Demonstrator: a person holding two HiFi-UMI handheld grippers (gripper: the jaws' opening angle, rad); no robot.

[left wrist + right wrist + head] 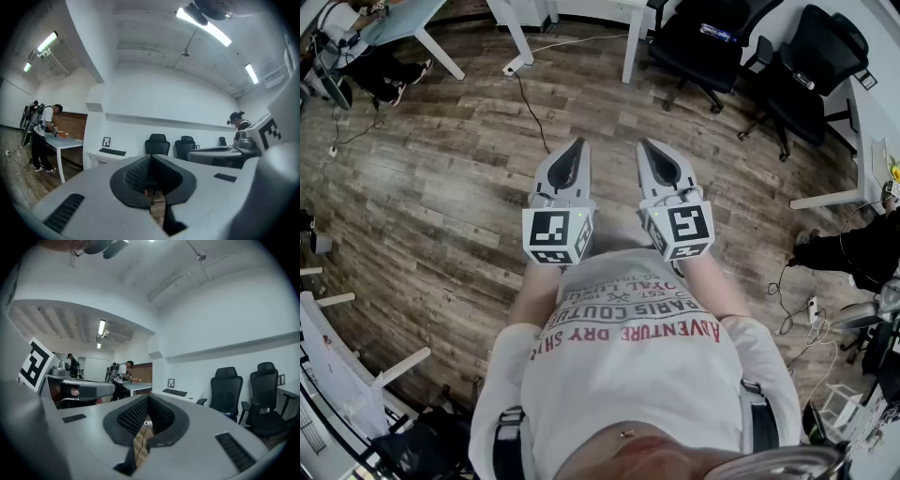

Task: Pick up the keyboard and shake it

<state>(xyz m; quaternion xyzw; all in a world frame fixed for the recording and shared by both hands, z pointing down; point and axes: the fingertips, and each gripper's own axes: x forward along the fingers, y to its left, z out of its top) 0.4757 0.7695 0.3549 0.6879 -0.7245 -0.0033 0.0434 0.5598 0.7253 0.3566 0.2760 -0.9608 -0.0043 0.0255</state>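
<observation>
- The left tool (574, 150) is squeezed shut with nothing in it. It is grey and smooth, and its black pads have little bumps that help it hold on.
- The keyboard (112, 152) is far off. It lies flat near the front edge of a white worktop (93, 155) by the wall. It is thin, dark and long, and it looks like hard plastic.
- The right tool (649, 147) is shut and empty too. Both tools hang side by side over the brown wooden floor (441, 169).
- Black office chairs (157, 143) stand to the right of the worktop.
- I think the job now is to get to the keyboard. Walk up close first, then open both tools wide. Grab one short end of the keyboard with each tool, so it stays level and does not slip when shaken.
</observation>
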